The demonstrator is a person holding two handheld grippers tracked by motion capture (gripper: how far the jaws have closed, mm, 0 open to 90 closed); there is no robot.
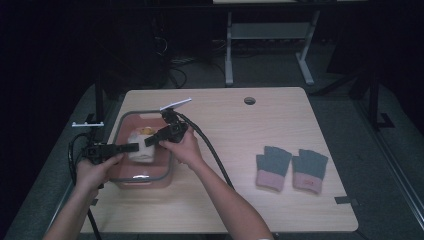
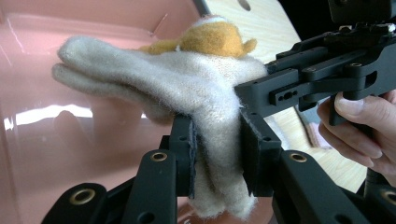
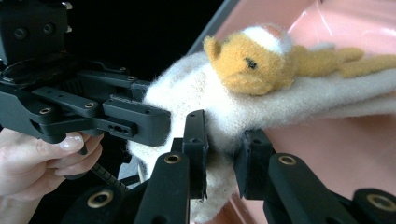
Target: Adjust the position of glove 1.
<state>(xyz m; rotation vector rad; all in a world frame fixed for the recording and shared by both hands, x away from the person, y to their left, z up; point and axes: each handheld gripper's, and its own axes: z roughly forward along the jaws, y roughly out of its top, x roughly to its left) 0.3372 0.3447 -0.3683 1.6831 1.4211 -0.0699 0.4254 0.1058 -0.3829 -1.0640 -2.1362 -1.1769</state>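
Together, both grippers' fingers (image 2: 184,140) pinch the cream glove (image 2: 187,84) over the pink bin (image 1: 150,117).

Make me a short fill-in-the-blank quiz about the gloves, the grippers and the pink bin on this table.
1. Both the left gripper and the right gripper are shut on the ____ glove.
2. That glove hangs over the ____ bin.
3. The grey gloves on the table have ____ cuffs.

Missing words: cream; pink; pink

obstacle: bin wall (image 1: 119,131) rings claws | free: tabletop (image 1: 235,135) before gloves (image 1: 291,169)
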